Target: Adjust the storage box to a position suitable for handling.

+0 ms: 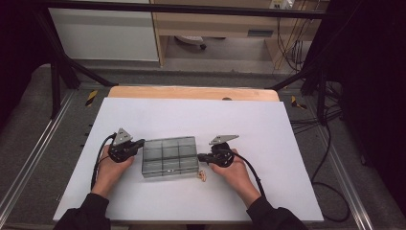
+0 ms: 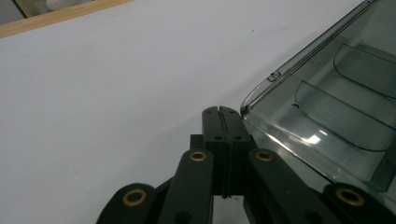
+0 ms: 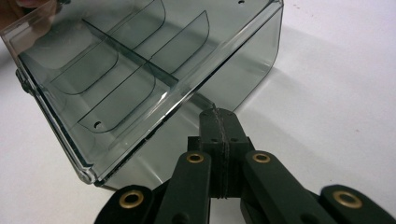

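A smoky clear plastic box [image 1: 170, 155] with several inner compartments lies in the middle of the white table sheet. My left gripper [image 1: 141, 142] is at its left side, jaws shut with nothing between them. In the left gripper view the tip [image 2: 222, 109] sits right beside a rounded corner of the box [image 2: 336, 102]. My right gripper [image 1: 199, 156] is at the box's right side, also shut and empty. In the right gripper view its tip [image 3: 219, 112] is up against the rim of the box [image 3: 130, 79], whose dividers show through the clear plastic.
A small tan object [image 1: 203, 175] lies on the white sheet [image 1: 191, 115] just right of the box's near corner. A wooden table edge [image 1: 191, 92] runs along the far side. Black frame bars [image 1: 57, 72] and cables [image 1: 325, 143] flank the table.
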A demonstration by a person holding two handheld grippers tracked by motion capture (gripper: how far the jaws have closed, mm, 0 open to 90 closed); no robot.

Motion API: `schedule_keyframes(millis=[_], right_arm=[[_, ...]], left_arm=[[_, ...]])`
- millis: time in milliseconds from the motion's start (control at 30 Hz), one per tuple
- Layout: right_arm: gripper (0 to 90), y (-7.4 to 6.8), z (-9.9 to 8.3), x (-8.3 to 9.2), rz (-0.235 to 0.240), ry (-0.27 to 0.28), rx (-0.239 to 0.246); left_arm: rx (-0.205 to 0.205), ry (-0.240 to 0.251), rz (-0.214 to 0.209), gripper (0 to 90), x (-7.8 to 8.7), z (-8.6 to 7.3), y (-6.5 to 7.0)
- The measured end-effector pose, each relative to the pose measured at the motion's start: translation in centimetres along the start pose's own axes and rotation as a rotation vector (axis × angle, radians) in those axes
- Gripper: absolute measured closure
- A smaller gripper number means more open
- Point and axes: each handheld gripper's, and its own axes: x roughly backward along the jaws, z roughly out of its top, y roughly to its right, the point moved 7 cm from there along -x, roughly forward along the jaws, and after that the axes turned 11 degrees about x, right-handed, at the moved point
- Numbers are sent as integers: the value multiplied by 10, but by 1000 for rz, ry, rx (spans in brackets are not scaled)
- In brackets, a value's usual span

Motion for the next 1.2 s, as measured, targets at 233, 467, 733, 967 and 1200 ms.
schedule_keyframes(millis=[233, 467, 733, 967, 1200], right_arm=[[900, -8, -1, 1, 6, -13, 21], [900, -16, -2, 1, 14, -24, 30], [900, -30, -4, 3, 31, -41, 61], [900, -46, -6, 5, 42, -57, 94], [900, -57, -8, 6, 54, -61, 98]], left_arm=[[-19, -10, -5, 900, 4, -3, 0], [-29, -25, -9, 900, 10, -7, 0], [-38, -32, -22, 900, 19, -13, 2], [-51, -48, -32, 900, 30, -20, 3], [-43, -48, -34, 900, 34, -23, 5]])
